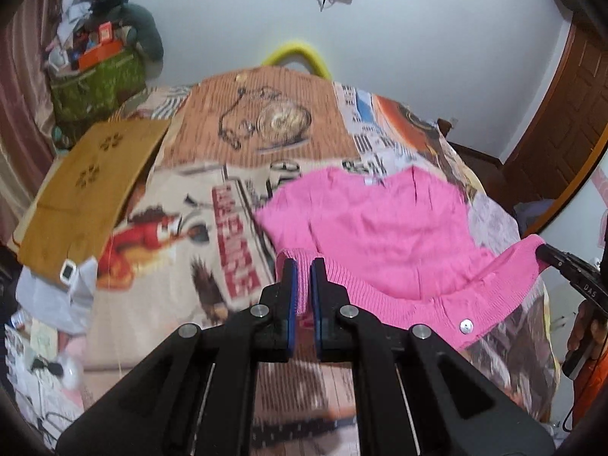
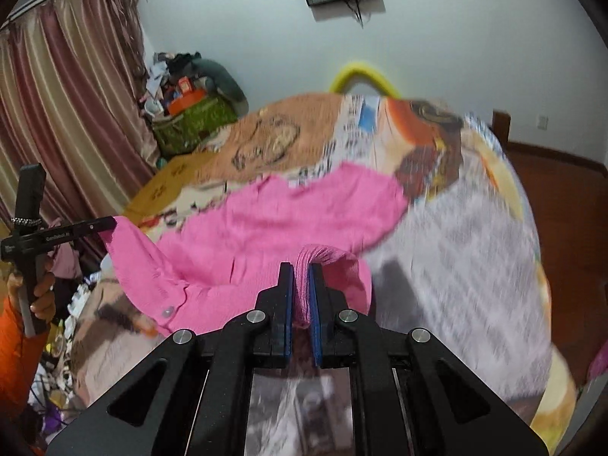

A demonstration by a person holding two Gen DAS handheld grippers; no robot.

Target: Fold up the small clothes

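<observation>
Jaws of both grippers pinch blurred pink cardigan (image 1: 383, 228)

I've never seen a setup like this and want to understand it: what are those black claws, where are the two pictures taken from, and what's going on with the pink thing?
Those are two handheld grippers, one in each of a person's hands, not robot arms. Each carries a wide-angle camera looking along its two fingers, so one picture is the left gripper's view and the other the right's. The left gripper is shut on one corner of the ribbed hem of a small pink knitted cardigan; the right gripper is shut on the other corner. The hem is raised, while the rest of the cardigan lies on a bed with a printed bedspread. A folded mustard-yellow cloth lies to one side. Each view also catches the other gripper at its edge.
</observation>
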